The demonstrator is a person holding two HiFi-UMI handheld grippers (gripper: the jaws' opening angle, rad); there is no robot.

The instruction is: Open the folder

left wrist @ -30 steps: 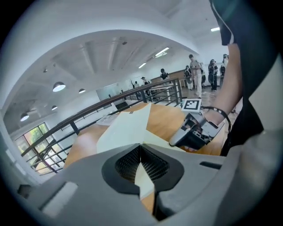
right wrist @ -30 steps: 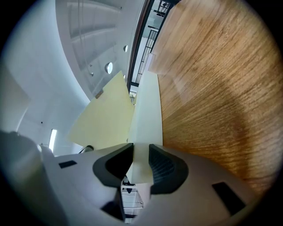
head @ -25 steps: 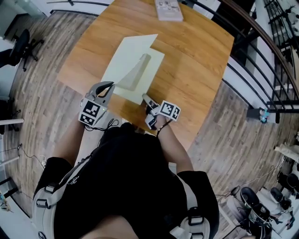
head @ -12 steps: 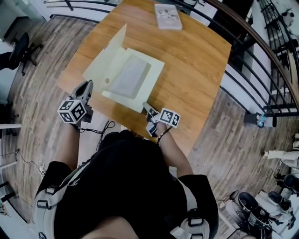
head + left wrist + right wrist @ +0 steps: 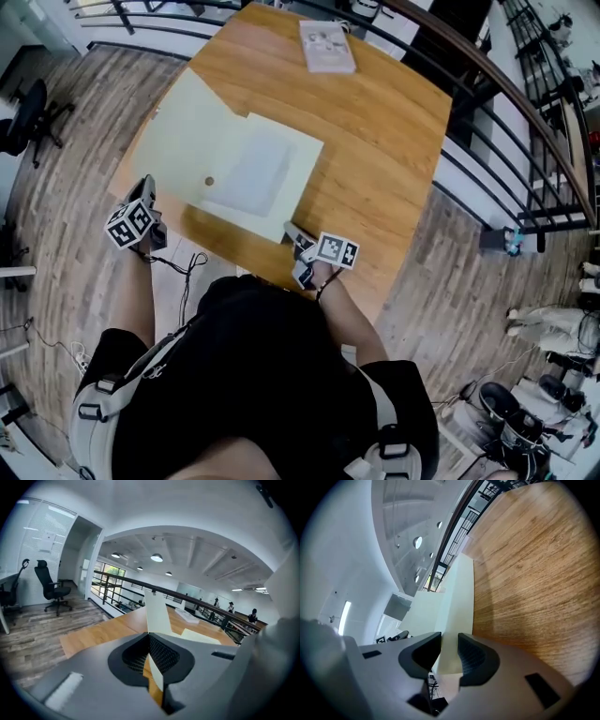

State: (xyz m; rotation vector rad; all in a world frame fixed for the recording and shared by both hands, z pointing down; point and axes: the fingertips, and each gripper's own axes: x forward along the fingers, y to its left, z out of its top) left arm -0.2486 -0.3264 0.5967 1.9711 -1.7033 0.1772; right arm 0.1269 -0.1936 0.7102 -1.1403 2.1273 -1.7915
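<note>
"Where's the folder [image 5: 255,174] at?"

"Open on the wooden tabletop [image 5: 380,141], over on its near left part. The cover [image 5: 178,131] is spread out flat to the left, right up to the tabletop's left edge (whether it hangs past it I can't tell from here)."

"And the tongs?"

"Both have hold of it. The left tongs [image 5: 144,192] are shut on the cover's near left edge, with the thin pale sheet pinched between the pads. The right tongs [image 5: 291,231] are clamped on the folder's near right corner, just beside the near edge of the tabletop."

"Anything else up there?"

"A booklet [image 5: 326,45] at the far end, well apart from the folder."
</note>
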